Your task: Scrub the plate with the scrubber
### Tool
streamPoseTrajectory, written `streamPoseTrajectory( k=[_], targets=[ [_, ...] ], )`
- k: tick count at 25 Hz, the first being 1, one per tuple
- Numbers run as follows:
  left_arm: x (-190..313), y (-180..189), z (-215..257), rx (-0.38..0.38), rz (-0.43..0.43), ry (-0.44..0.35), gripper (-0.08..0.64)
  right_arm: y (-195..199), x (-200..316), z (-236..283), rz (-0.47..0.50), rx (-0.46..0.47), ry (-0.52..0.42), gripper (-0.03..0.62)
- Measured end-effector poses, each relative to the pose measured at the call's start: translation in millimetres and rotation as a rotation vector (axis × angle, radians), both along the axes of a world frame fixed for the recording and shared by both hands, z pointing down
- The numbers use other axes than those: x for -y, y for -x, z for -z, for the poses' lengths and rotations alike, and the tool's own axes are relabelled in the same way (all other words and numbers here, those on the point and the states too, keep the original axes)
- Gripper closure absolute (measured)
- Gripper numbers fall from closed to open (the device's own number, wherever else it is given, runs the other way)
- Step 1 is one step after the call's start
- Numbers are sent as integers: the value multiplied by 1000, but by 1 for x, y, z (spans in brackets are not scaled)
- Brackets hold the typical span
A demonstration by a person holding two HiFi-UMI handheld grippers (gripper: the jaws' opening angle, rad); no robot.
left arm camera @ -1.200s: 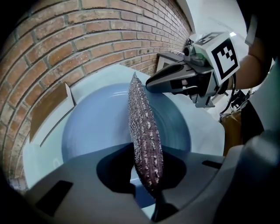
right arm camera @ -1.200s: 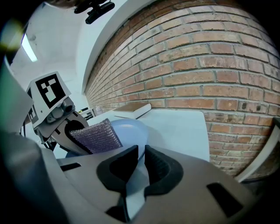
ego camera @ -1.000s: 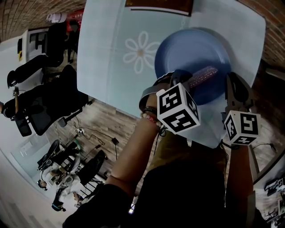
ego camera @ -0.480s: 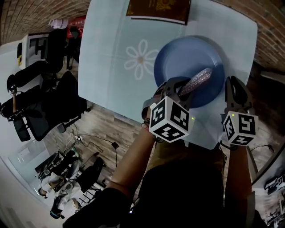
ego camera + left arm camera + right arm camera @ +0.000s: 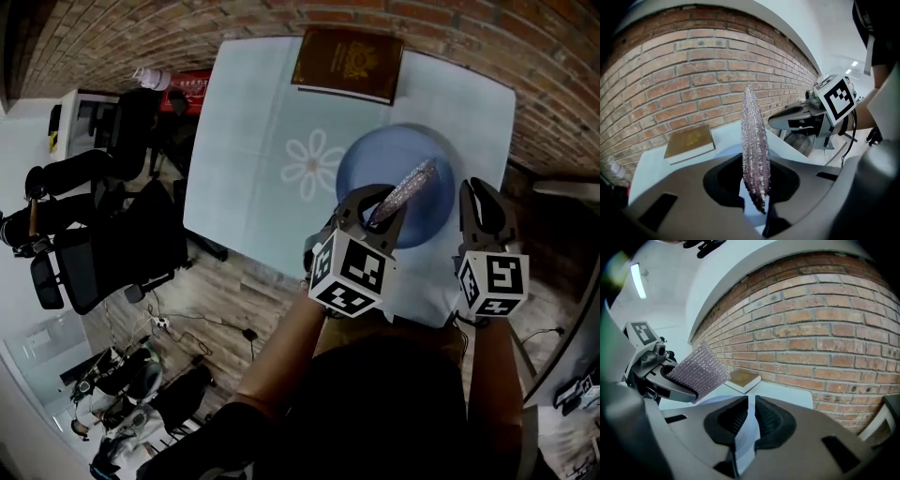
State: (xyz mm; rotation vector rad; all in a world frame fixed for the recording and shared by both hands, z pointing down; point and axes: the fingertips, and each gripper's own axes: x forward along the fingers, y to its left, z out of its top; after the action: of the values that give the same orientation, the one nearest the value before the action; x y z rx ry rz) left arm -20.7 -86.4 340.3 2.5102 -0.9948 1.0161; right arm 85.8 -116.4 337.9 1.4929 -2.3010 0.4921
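Observation:
A blue plate [image 5: 427,155] lies on the pale blue table [image 5: 253,122], near its right side. My left gripper [image 5: 377,200] is shut on a purple glittery scrubber [image 5: 405,190], which slants up over the plate's near half. In the left gripper view the scrubber [image 5: 754,150] stands upright from the jaws [image 5: 757,206], against the brick wall. My right gripper [image 5: 476,190] hangs just right of the plate, jaws together with nothing between them [image 5: 750,413]. From there the left gripper [image 5: 651,376] and the scrubber [image 5: 696,369] show at the left.
A brown book [image 5: 347,64] lies at the table's far edge by the brick wall [image 5: 562,84]. A white flower print [image 5: 314,164] marks the table left of the plate. Black office chairs [image 5: 112,234] stand on the floor to the left.
The left gripper has tipped the scrubber up from lying flat on the plate to slanting above it. Both grippers have drawn back towards me, and the head view has pulled away.

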Motion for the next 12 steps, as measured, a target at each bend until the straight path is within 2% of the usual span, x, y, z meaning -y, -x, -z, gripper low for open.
streamPoseTrajectory(
  k=[12],
  targets=[
    [-1,18,128,-123,11,-269,485,44,-20,124,90,-61,-209,526]
  ],
)
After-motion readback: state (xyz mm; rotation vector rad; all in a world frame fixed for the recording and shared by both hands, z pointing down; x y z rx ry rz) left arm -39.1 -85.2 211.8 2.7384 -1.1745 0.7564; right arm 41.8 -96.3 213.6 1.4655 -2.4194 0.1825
